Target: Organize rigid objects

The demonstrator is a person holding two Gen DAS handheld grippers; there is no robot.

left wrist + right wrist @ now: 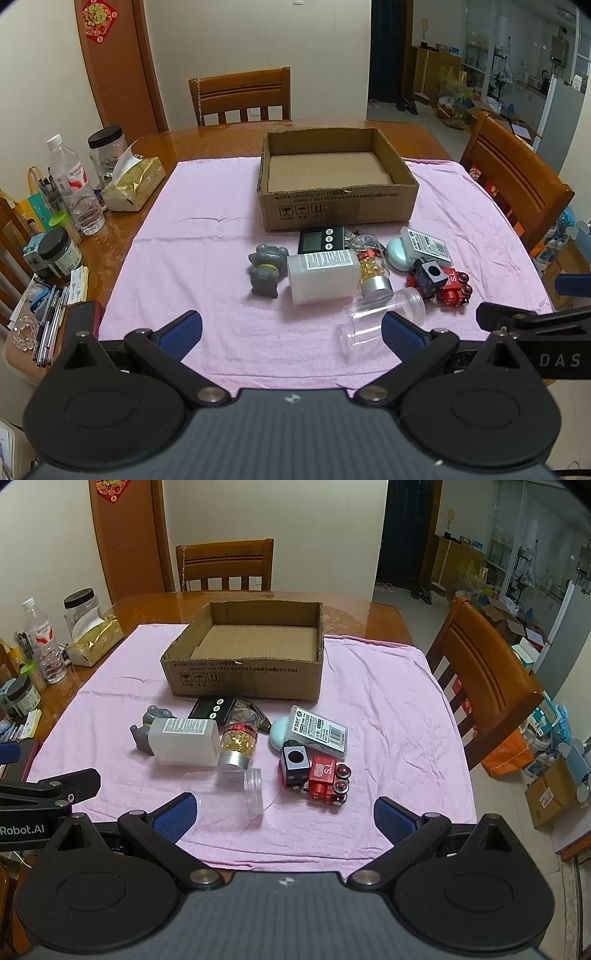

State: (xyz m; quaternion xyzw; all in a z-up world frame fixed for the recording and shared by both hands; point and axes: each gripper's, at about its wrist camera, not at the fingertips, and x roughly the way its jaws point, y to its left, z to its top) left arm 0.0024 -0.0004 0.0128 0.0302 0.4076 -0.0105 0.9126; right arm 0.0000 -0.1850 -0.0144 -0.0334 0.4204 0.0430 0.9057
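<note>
Both grippers hung low over the near edge of the pink cloth [207, 229] that covered the table [221, 138], side by side, each with its blue-padded jaws spread wide and nothing between them. The left gripper [291, 334] pointed at a clear plastic jar [384, 317] lying on its side just ahead of its right finger. Beyond that jar lay the rest of the pile: a white bottle [323, 275] on its side, a grey frog figure [266, 267] to its left, a jar of gold capsules [373, 271] touching its right end, and a black timer [322, 239] behind it. Ahead of the right gripper [286, 816], a red toy train [328, 779] sat beside a black-and-white cube [294, 762], with a flat labelled case [319, 731] leaning on a pale teal case [280, 733] further off. Past everything stood the open cardboard box [243, 679], its floor bare.
</note>
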